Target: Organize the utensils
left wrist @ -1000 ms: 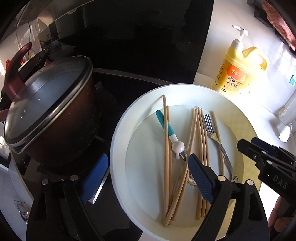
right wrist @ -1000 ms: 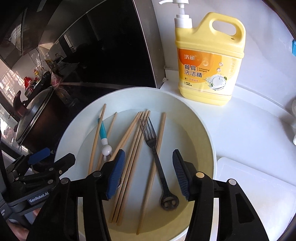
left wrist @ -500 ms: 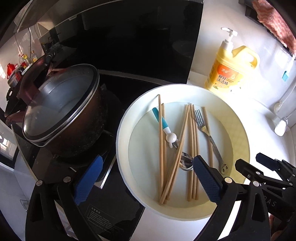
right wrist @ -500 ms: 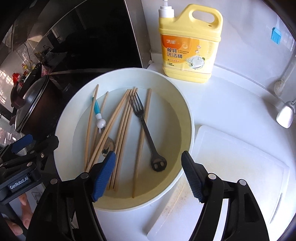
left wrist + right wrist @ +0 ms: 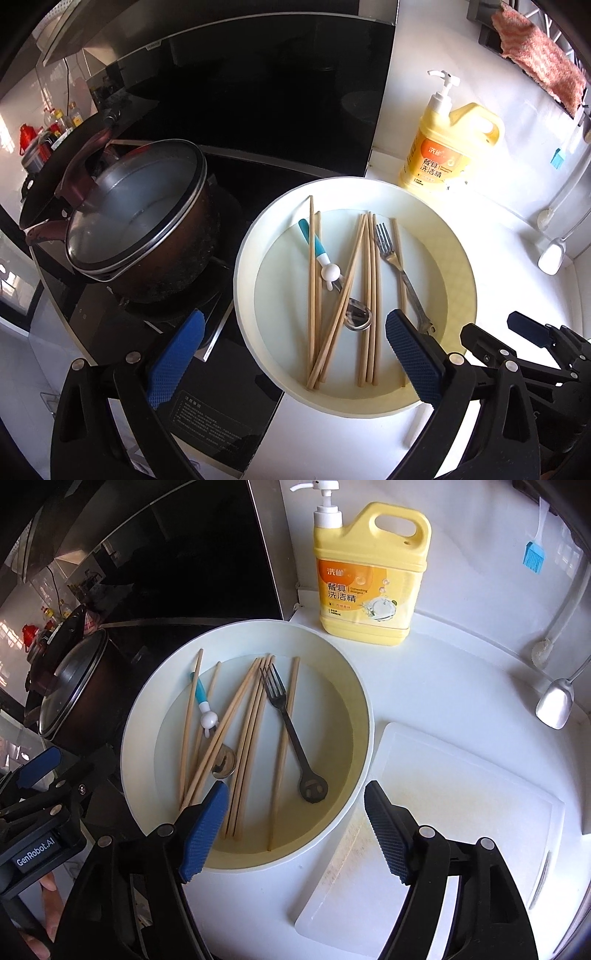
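Observation:
A white basin [image 5: 248,240] [image 5: 147,701] on the counter holds several wooden chopsticks [image 5: 369,280] [image 5: 251,716]. Beside them lie a metal fork [image 5: 391,251] [image 5: 284,712] and a spoon with a blue and white handle [image 5: 319,251] [image 5: 202,701]. My left gripper [image 5: 295,317] hovers open above the basin's near left rim, with nothing between its fingers. My right gripper [image 5: 295,786] hangs over the basin's near right edge. Its jaws are opening and they hold nothing. Each gripper also shows at the edge of the other's view.
A dark pot with a glass lid [image 5: 136,218] sits on the black stove left of the basin. A yellow dish soap bottle [image 5: 369,576] stands behind it. A white cutting board [image 5: 443,812] lies to the right, with a ladle [image 5: 554,701] and a blue brush [image 5: 533,554] by the wall.
Both grippers have risen and drawn back from the basin, so more of the counter shows. The right jaws have spread wider, and the left slightly. The utensils have not moved.

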